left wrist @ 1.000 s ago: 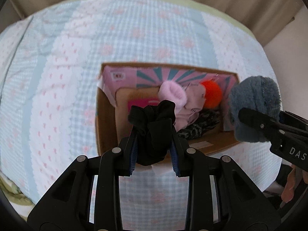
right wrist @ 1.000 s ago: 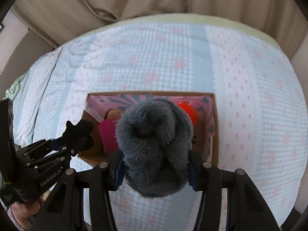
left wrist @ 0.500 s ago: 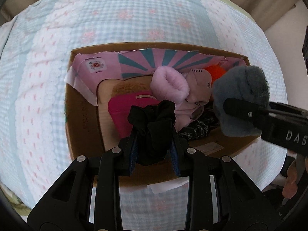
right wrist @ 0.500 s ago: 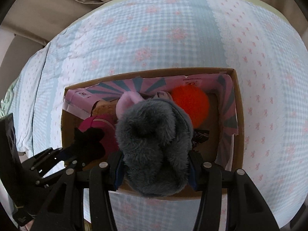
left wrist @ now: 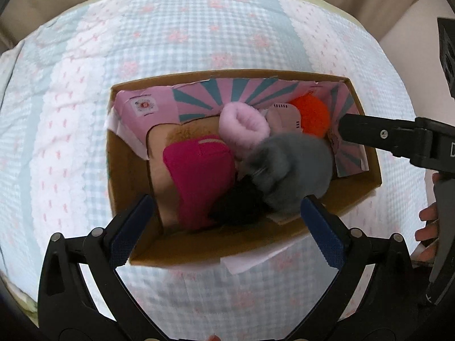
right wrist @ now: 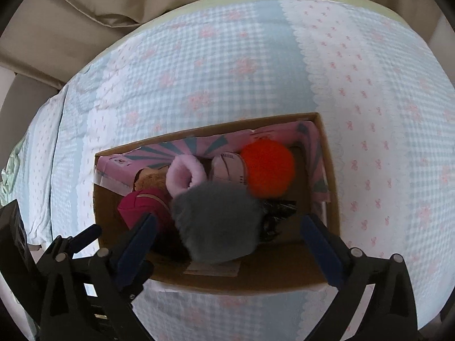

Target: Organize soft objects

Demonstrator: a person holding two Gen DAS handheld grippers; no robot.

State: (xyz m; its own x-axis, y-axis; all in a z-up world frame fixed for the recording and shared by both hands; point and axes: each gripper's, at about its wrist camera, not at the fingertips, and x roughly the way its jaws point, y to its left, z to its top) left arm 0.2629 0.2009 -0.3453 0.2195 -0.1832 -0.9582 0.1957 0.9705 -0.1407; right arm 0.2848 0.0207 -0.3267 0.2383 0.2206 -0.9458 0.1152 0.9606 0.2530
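We cannot make out much of the black soft thing (left wrist: 237,203): in the left wrist view it is a dark blurred lump low in the cardboard box (left wrist: 128,187), partly under the grey fluffy thing (left wrist: 290,167), and in the right wrist view it is all but hidden behind that grey ball (right wrist: 217,221), itself smeared by motion. A dark patterned item (right wrist: 274,213) at the grey ball's right edge is too covered to name. Both grippers point steeply down over the box. The left gripper (left wrist: 224,227) has just been opening and its blue pads stand wide apart with nothing pressed between them; the right gripper (right wrist: 227,241) has just been opening too, the grey ball lying free between and beyond its spread fingers. Only the left view shows fingers of the person's hand (left wrist: 426,224) at the right edge and one finger of the right gripper reaching in from there; only the right view shows the left gripper's body at lower left. Both show the magenta pouch (left wrist: 199,176), pink fluffy ring (left wrist: 244,128) and orange pompom (right wrist: 267,167) in the box on the checked bedspread (left wrist: 170,37).
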